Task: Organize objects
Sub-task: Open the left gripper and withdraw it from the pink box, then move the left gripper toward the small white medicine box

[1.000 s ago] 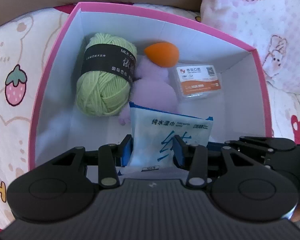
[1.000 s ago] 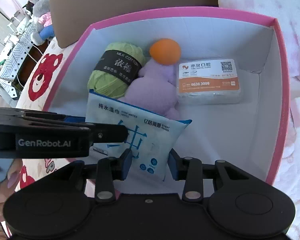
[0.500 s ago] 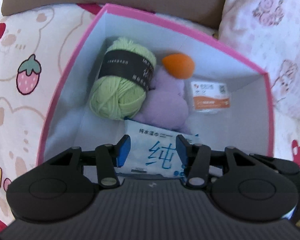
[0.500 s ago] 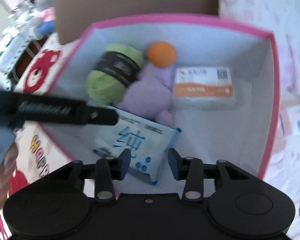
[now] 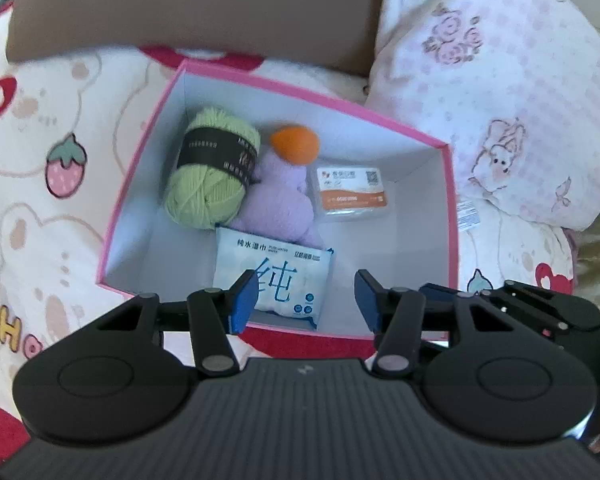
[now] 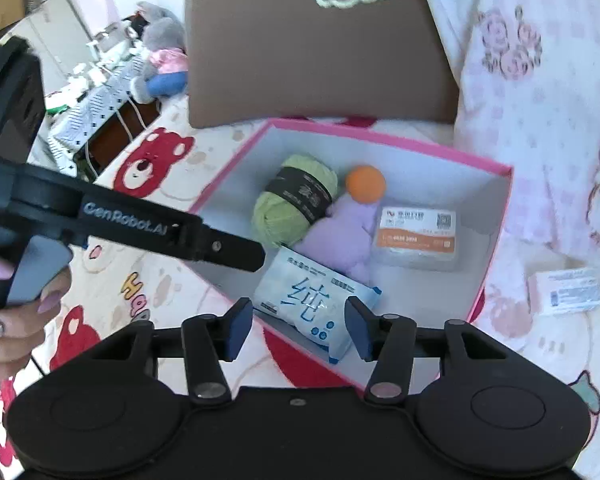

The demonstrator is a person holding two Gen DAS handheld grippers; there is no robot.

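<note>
A pink box (image 5: 452,216) (image 6: 496,248) with white inside stands on the bed. In it lie a green yarn ball (image 5: 210,176) (image 6: 290,204), a purple plush with an orange ball (image 5: 296,145) (image 6: 365,184), a clear orange-labelled packet (image 5: 352,192) (image 6: 418,236) and a blue-white wet-wipes pack (image 5: 274,276) (image 6: 312,304) at the near wall. My left gripper (image 5: 306,300) is open and empty above the box's near edge. My right gripper (image 6: 300,322) is open and empty, also above the near edge.
A brown cushion (image 6: 320,48) stands behind the box, a pink floral pillow (image 5: 500,80) to its right. A small pink card packet (image 6: 566,292) lies on the bedsheet right of the box. The left gripper's body (image 6: 140,228) crosses the right view.
Both grippers have opened and let go of the wet-wipes pack, which now lies in the box. Both have pulled back and up away from the box.
</note>
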